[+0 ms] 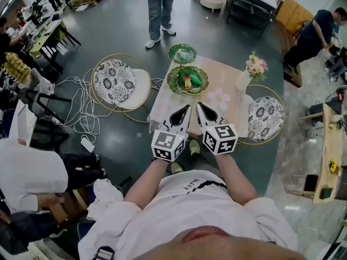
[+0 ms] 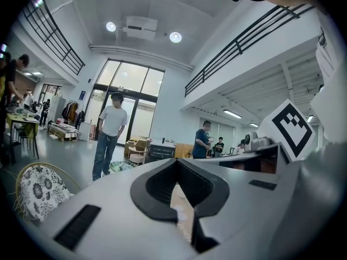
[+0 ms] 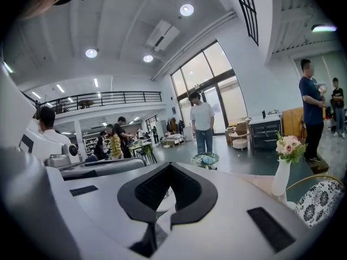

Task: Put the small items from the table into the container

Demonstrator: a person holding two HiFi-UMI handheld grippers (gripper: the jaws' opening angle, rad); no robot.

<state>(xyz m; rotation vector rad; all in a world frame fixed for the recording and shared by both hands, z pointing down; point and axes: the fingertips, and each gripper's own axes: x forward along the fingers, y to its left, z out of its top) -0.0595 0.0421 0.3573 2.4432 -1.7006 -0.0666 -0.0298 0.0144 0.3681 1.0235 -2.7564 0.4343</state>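
While the person stands at the near edge of the table (image 1: 227, 76), both tools hang side by side just above that edge, tips aimed out across the top.

The left gripper (image 1: 184, 111) has its jaws pressed together with nothing between them. Its own camera shows the black pads (image 2: 157, 186) meeting at the tip, with only a strip of pale tabletop visible through the hollow behind.

The right gripper (image 1: 203, 111) is the same story, closed tight and empty, and it tilts slightly downward.

Out ahead of both tips, well apart from them, sits the green bowl (image 1: 174, 82), shaped like a leaf. The small items (image 1: 191, 80) lie inside it, one yellow-orange and one green.

A smaller green dish (image 1: 182, 53) sits at the far corner with something pale in it. A pale flower-shaped piece (image 1: 219, 97) lies flat on the tabletop, just beyond the right gripper and to its right.

A white vase (image 1: 243, 81) of pink flowers stands at the right edge. Chairs with patterned cushions flank the table, one on the left (image 1: 115, 83) and one on the right (image 1: 264, 118).

A person in jeans (image 1: 161, 10) stands beyond the far end, facing this way.
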